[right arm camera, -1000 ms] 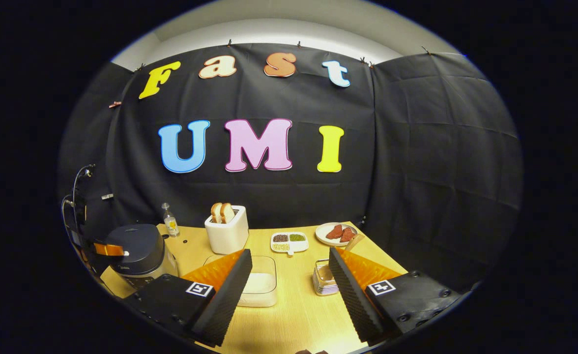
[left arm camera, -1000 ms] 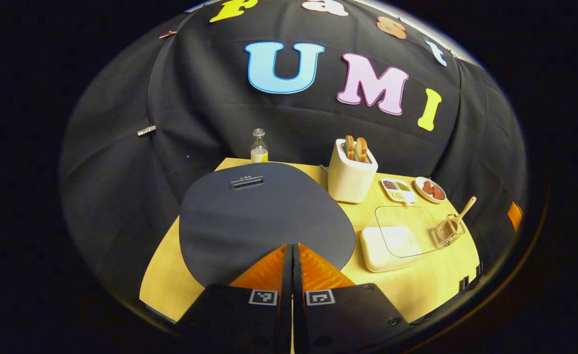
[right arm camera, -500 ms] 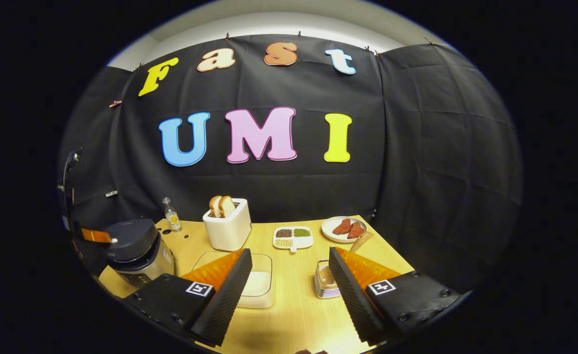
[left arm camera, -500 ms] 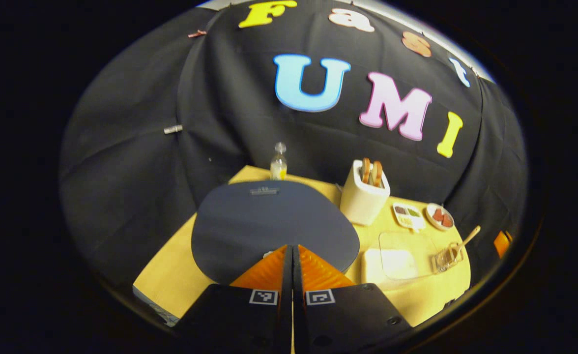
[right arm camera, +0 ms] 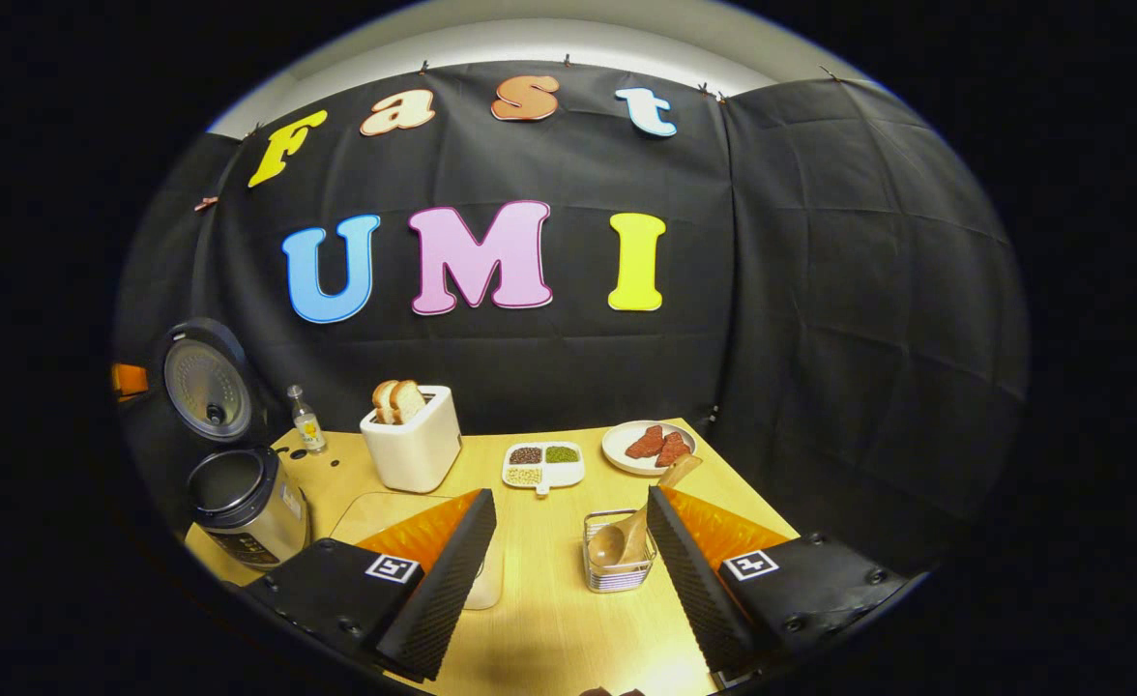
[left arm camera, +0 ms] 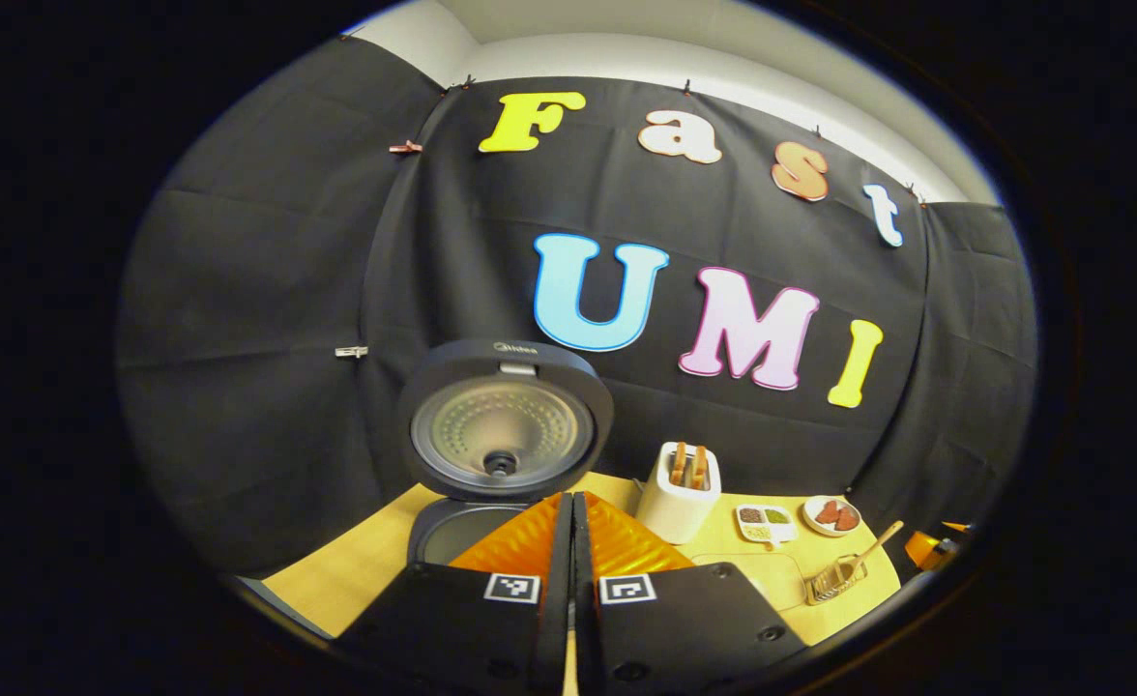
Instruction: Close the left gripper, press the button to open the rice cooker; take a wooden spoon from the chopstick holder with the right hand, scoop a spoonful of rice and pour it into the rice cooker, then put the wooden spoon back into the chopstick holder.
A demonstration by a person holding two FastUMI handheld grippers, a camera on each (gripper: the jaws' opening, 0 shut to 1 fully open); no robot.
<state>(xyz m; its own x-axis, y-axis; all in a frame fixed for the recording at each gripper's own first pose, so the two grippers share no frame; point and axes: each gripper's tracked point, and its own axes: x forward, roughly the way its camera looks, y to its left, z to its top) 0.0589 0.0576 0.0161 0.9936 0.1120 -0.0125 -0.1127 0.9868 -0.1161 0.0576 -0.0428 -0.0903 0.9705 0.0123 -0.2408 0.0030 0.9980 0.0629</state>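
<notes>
— Is the rice cooker (left arm camera: 491,483) open?

— Yes. Its lid (left arm camera: 504,431) stands upright, the inner face turned toward the left gripper (left arm camera: 571,512), and the pot mouth below it is uncovered. In the right gripper view the cooker (right arm camera: 245,505) sits at the left edge of the table (right arm camera: 568,619), with the raised lid (right arm camera: 206,384) behind it.

— And the left gripper?

— Its two fingers are pressed together with nothing between them, just in front of the cooker's rim.

— The right gripper (right arm camera: 568,551)?

— Its fingers are spread wide apart and hold nothing. It hangs over the near part of the table, with the chopstick holder (right arm camera: 617,561) between the fingers and a little beyond them.

— Where is the wooden spoon (right arm camera: 631,527)?

— In that wire holder, bowl down, its handle leaning up toward the right. In the left gripper view the holder (left arm camera: 834,577) and the spoon (left arm camera: 868,551) sit near the table's right edge.

— The rice?

— A clear container (right arm camera: 404,522) lies left of the holder, mostly hidden behind the right gripper's left finger; I cannot make out its contents.

— What else is on the table?

— A white toaster (right arm camera: 414,445) with two slices of bread, a small bottle (right arm camera: 306,420) by the cooker, a divided dish (right arm camera: 542,464) of beans and a plate (right arm camera: 646,447) with reddish pieces, all along the far edge.
</notes>
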